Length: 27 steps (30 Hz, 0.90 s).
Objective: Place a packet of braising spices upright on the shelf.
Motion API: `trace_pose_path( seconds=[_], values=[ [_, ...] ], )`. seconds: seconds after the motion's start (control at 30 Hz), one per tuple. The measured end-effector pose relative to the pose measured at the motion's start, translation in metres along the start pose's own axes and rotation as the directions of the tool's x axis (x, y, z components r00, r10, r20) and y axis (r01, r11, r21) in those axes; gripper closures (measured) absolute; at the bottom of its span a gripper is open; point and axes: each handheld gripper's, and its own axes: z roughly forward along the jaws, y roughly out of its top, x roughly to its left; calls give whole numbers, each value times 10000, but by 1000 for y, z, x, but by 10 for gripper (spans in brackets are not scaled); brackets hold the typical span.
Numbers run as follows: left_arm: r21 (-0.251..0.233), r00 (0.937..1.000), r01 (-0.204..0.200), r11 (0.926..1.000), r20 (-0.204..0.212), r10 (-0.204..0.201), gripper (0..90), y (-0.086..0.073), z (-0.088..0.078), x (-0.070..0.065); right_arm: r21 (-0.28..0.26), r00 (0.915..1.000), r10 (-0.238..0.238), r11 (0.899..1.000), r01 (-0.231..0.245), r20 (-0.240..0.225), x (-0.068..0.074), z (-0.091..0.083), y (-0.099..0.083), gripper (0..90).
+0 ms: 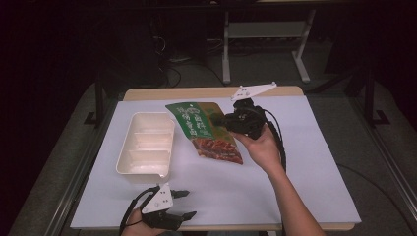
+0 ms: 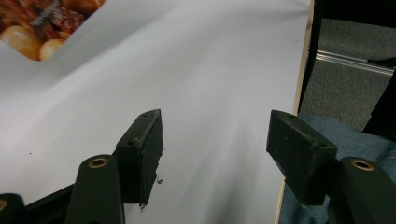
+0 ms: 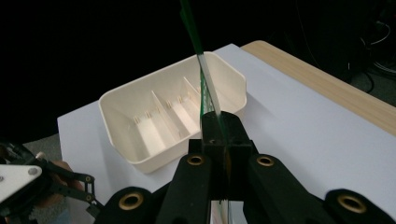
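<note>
right gripper (image 1: 222,119) has its fingers (image 3: 219,135) clamped on the edge of the snack pouch (image 1: 204,130), seen edge-on in the right gripper view. the pouch sits mid-counter, just right of the white divided tray (image 1: 146,145), tilted, with its lower corner seeming to rest on or hang just over the white counter (image 1: 295,162); cannot tell which.

left gripper (image 1: 182,204) hovers at the near edge of the counter, fingers (image 2: 142,149) apart with nothing between them, only bare counter below.

risks, as a guess:
- the grip is a thin pinch on one edge, so the weight of the pouch contents hangs off to the side; it could swing, fold or slip out if the hand moves fast.
- if the pouch is headed into the tray, it looks wider than any one compartment; it could catch on a divider or the tray rim and shove the light tray left or tip it.
- dragging the low corner across the counter could twist the pouch in the fingers.
- left gripper is well apart from the tray, so nothing steadies it against a nudge.
</note>
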Motion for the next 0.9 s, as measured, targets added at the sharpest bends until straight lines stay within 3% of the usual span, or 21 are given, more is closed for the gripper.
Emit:
trace_pose_path(
  seconds=[0.23, 0.33, 0.4, 0.9],
  values=[
    [99, 10000, -98, 9999, 17, 98, 351, -1, -1, 0, -148, 9997, -221, 9997, 219, -130, 8, 7, 12, 895],
    [-45, 10000, 58, 10000, 23, -58, 349, -2, 0, -1, -203, 9994, -296, 9994, 292, -188, 11, 10, 17, 895],
    [60, 10000, -96, 9999, 19, 95, 348, -2, -1, 0, -251, 9990, -333, 9992, 326, -285, 13, 13, 21, 895],
    [26, 9999, -77, 10000, 112, 76, 336, -5, -2, 0, -738, 9936, -734, 9950, 672, -857, 30, 48, 52, 896]
  ],
)
